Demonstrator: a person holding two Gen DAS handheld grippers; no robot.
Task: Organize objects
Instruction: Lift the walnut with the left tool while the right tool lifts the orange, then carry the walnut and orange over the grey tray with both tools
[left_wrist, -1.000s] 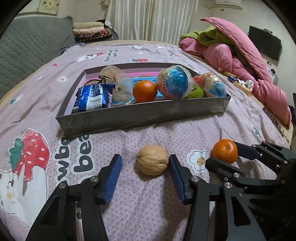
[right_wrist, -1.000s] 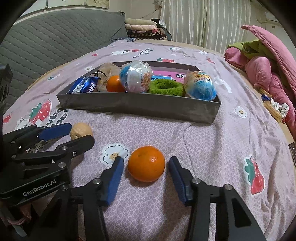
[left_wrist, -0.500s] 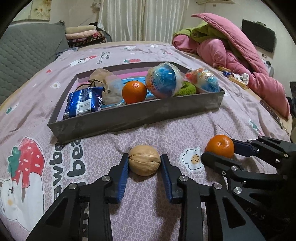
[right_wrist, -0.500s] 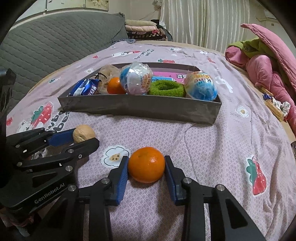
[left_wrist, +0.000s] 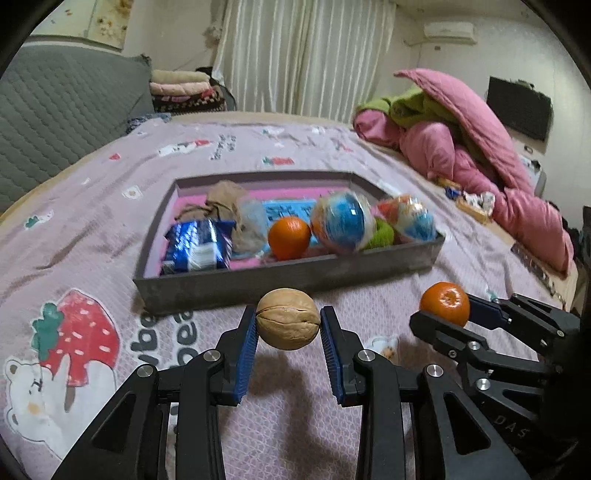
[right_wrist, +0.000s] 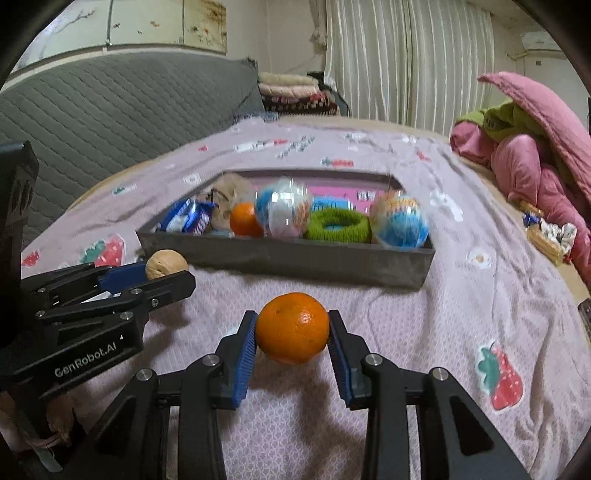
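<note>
With both loads clear of the bedspread (right_wrist: 480, 295), a shadow under each, looks like the carrying step, well into the job. Nearest, left gripper (left_wrist: 288, 326) clamped on the walnut (left_wrist: 287, 324), blue pads (left_wrist: 246, 354) pressed to both sides; right gripper (right_wrist: 292, 328) clamped on the tangerine (right_wrist: 292, 328) the same way. Held side by side, short of the near wall of the tray (left_wrist: 295, 280). Already in the tray: blue packet (left_wrist: 197, 249), tan pouch (left_wrist: 225, 206), second tangerine (left_wrist: 289, 238), two wrapped toy balls (left_wrist: 341, 223), green ring (right_wrist: 338, 225), flat blue-and-pink item (left_wrist: 288, 210) underneath. Left to do, by the look of it: carry walnut and tangerine over the wall and drop them in; open floor shows at the pink back strip. Nothing else loose on the bedspread near the tray, so likely the last two pieces.

Soft quilted cover in lilac, printed with strawberries, bears and flowers, sagging a little around the tray. Beyond, grey padded headboard (right_wrist: 110, 122) at left, folded blankets (left_wrist: 184, 90) stacked behind, pale curtains (left_wrist: 303, 55) at the back, heaped pink and green duvet (left_wrist: 480, 147) at right, dark screen (left_wrist: 519, 107) on the far wall.
</note>
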